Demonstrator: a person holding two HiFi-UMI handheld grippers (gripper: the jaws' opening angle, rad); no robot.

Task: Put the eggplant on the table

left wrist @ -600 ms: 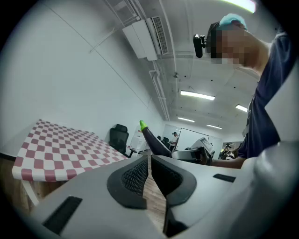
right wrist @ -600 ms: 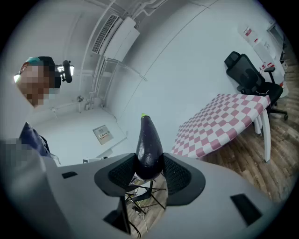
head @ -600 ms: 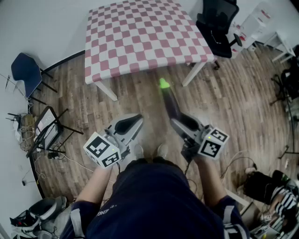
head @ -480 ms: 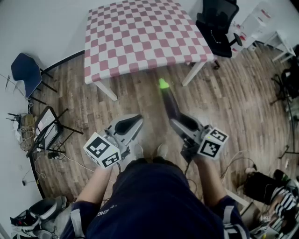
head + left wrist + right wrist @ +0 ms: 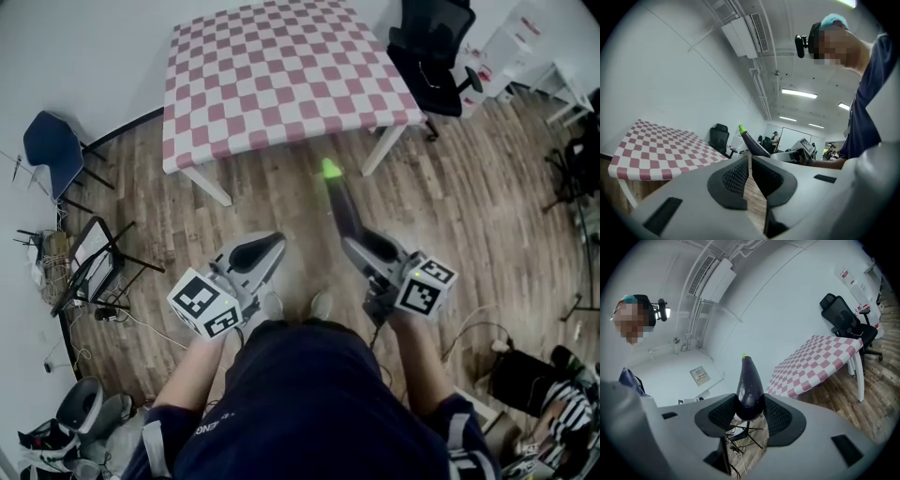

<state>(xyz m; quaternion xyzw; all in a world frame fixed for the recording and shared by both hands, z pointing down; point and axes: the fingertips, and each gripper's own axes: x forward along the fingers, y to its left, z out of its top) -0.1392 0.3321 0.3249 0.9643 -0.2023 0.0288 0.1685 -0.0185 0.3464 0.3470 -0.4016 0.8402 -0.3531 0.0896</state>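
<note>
A dark purple eggplant (image 5: pixel 341 204) with a green stem end sticks forward out of my right gripper (image 5: pixel 356 242), which is shut on its thick end. In the right gripper view the eggplant (image 5: pixel 749 385) sits squarely between both pads, tip upward. My left gripper (image 5: pixel 265 246) hangs beside it at the left, shut with nothing between its pads (image 5: pixel 736 177). Both are held over the wooden floor, short of the table (image 5: pixel 281 75) with its pink and white checked cloth. From the left gripper view the eggplant (image 5: pixel 752 143) shows to the right of that table (image 5: pixel 656 150).
A black office chair (image 5: pixel 433 56) stands at the table's right corner. A blue chair (image 5: pixel 52 141) and a folding stand (image 5: pixel 94 258) with cables are at the left. White shelving (image 5: pixel 525 42) is at the far right. A person's legs (image 5: pixel 553 389) lie at the lower right.
The table has slid slightly left in the head view. Both grippers and the eggplant keep the same places and grip.
</note>
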